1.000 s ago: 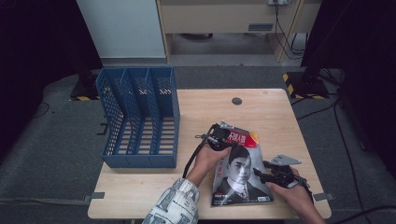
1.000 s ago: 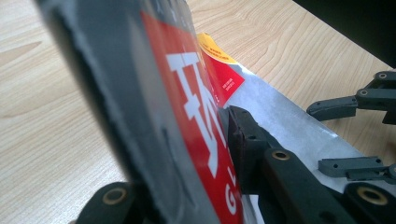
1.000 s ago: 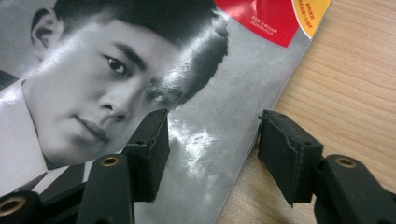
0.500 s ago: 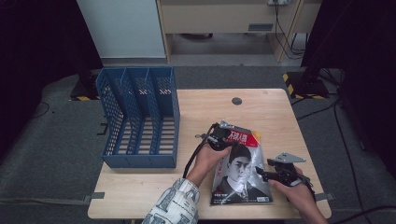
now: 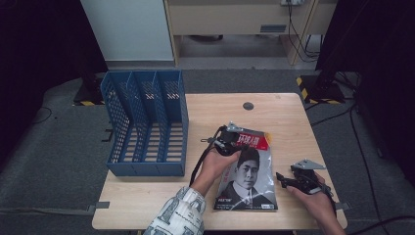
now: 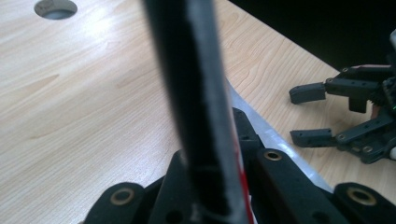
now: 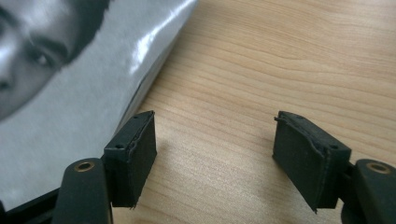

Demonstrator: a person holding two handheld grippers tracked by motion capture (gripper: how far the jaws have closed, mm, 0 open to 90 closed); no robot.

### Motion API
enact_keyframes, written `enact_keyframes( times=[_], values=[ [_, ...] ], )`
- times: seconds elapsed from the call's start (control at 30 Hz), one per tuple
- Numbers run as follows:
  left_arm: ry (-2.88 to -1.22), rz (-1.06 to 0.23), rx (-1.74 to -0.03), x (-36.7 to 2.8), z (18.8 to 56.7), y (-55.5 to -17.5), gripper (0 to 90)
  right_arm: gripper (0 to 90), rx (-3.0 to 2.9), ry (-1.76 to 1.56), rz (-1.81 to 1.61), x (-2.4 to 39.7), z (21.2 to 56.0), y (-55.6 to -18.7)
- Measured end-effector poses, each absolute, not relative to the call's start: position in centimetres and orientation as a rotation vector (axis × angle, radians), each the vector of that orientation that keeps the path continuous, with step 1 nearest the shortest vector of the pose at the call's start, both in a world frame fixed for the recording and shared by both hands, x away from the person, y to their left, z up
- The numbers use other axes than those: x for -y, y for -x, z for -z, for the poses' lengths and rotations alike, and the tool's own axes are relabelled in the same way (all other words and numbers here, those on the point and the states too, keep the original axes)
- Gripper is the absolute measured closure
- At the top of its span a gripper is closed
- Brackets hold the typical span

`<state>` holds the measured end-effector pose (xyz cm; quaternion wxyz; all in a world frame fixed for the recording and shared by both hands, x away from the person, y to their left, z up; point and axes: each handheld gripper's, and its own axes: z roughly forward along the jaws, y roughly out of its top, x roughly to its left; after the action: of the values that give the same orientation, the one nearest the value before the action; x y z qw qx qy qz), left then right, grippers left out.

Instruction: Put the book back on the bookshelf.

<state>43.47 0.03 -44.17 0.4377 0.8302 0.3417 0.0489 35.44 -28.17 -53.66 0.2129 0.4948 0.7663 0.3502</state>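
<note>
You are pinching the top edge of the magazine [image 5: 247, 176] with your left gripper [image 5: 229, 142], its jaws pressed tight on the paper, which is running edge-on between them in the left gripper view [image 6: 201, 112]. The magazine is lying cover-up on the near right part of the table [image 5: 161, 196], just right of the blue file rack [image 5: 142, 122]. Your right gripper [image 5: 284, 179] is resting on the table beside the magazine's right edge, its jaws standing apart and having just been opening, with only bare wood between them; one pad [image 7: 133, 154] is sitting just beside the cover [image 7: 70, 107].
</note>
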Motion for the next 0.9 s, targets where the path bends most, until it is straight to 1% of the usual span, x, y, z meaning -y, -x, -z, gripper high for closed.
enact_keyframes(
  times=[0.13, 0.43, 0.9],
  values=[
    [-2.062, -0.124, -0.839, -0.3, 43.5, -43.2, 85.5, 27.0, -2.132, -1.361, -0.959, 27.8, 53.7, -35.5],
    [-2.025, -0.125, -0.851, -0.6, 42.8, -43.1, 86.0, 27.0, -2.139, -1.359, -0.96, 27.7, 53.7, -35.5],
    [-1.947, -0.125, -0.85, -2.1, 40.5, -42.8, 86.6, 27.3, -2.151, -1.344, -0.965, 27.4, 53.7, -35.5]
  ],
)
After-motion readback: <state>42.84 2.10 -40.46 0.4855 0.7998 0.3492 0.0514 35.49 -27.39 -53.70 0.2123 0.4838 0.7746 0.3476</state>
